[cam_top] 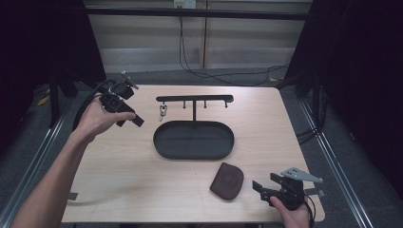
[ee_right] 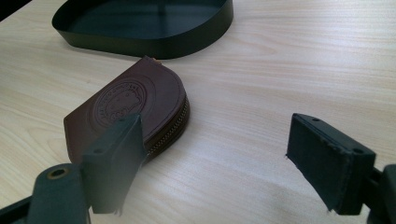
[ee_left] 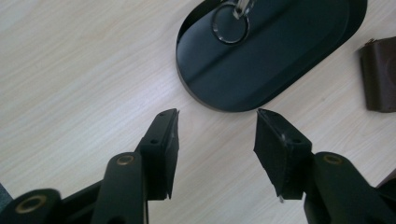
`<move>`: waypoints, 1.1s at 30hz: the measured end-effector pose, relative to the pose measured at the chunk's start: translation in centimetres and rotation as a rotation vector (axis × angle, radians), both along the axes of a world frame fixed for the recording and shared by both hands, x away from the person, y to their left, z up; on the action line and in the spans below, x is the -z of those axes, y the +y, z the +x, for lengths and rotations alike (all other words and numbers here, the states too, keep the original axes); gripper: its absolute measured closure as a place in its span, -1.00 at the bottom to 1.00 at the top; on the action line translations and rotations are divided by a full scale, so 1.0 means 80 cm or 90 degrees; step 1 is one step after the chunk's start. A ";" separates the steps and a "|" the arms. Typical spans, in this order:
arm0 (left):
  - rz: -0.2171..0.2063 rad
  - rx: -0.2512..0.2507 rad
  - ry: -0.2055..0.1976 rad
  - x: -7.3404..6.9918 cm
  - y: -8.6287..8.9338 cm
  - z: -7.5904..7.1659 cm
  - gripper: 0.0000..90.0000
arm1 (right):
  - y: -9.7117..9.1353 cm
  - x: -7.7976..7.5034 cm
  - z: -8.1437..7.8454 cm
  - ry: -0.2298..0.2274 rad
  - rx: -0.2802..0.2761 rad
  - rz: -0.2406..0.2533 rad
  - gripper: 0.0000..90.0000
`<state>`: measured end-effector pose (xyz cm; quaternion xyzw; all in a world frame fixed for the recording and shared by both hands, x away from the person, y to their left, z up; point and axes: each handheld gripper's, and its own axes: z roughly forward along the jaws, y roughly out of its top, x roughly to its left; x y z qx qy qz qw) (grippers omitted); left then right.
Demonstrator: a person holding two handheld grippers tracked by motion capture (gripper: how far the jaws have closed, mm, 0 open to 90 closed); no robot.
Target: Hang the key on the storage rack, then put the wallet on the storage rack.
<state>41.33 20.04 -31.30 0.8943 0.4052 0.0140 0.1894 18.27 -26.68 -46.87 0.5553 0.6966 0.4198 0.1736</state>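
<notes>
The left gripper [cam_top: 135, 118] is held above the table's far-left part, to the left of the black oval tray [cam_top: 164, 142]. Its jaws are seen spread apart in the left gripper view, with bare wood between them and nothing held; the pads [ee_left: 170, 154] touch nothing. In that view the near end of the tray [ee_left: 280, 56] lies just beyond the jaw tips, and a metal key ring [ee_left: 229, 29] is seen over the tray's end.

The right gripper [cam_top: 259, 186] is held low at the near-right part of the table, on the near side of the tray and to its right. Its jaws are wide apart and empty, as seen in the right gripper view. One fingertip [ee_right: 114, 158] stands in front of the near edge of the brown coin pouch [ee_right: 140, 102]; whether it touches cannot be told. The other fingertip [ee_right: 327, 161] is well apart from the pouch.

The coin pouch [cam_top: 227, 180] lies flat on the table, just near of the tray's right end and apart from it. A round embossed stamp and a zip along its curved edge are noted.

A black T-shaped hook stand [cam_top: 195, 99] rises at the tray's far rim. A small set of keys [cam_top: 162, 112] hangs from a hook near the left end of its bar. The table [cam_top: 133, 190] is of light wood.
</notes>
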 end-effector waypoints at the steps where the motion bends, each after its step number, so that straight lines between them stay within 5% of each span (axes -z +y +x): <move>1: 0.001 -0.001 0.000 0.004 0.003 -0.002 0.05 | 0.000 0.000 0.000 0.001 0.001 0.001 -0.59; 4: -0.020 -0.007 -0.005 0.013 0.014 -0.007 -0.06 | 0.000 0.000 0.000 0.003 0.003 0.003 -0.59; 8: -0.039 -0.012 -0.043 0.028 0.028 -0.022 -0.18 | 0.000 0.000 0.001 0.004 0.003 0.000 -0.59; 17: -0.114 -0.026 -0.050 0.074 0.051 -0.044 -0.46 | 0.001 0.001 0.005 0.011 0.002 -0.004 -0.59; 20: -0.112 -0.015 -0.040 0.090 0.054 -0.053 -0.62 | 0.000 0.001 0.004 0.008 0.003 -0.002 -0.59; 24: -0.134 -0.002 -0.043 0.108 0.058 -0.071 -0.60 | 0.000 0.001 0.004 0.007 0.002 -0.002 -0.59; 27: -0.123 0.003 -0.064 0.120 0.059 -0.087 -0.55 | 0.001 0.001 0.004 0.008 0.000 -0.001 -0.59; 31: -0.167 0.006 -0.091 0.132 0.068 -0.111 -0.52 | 0.000 0.001 0.003 0.009 0.002 0.003 -0.59; 33: -0.166 0.001 -0.104 0.138 0.069 -0.120 -0.43 | 0.000 0.001 0.003 0.010 0.002 0.007 -0.59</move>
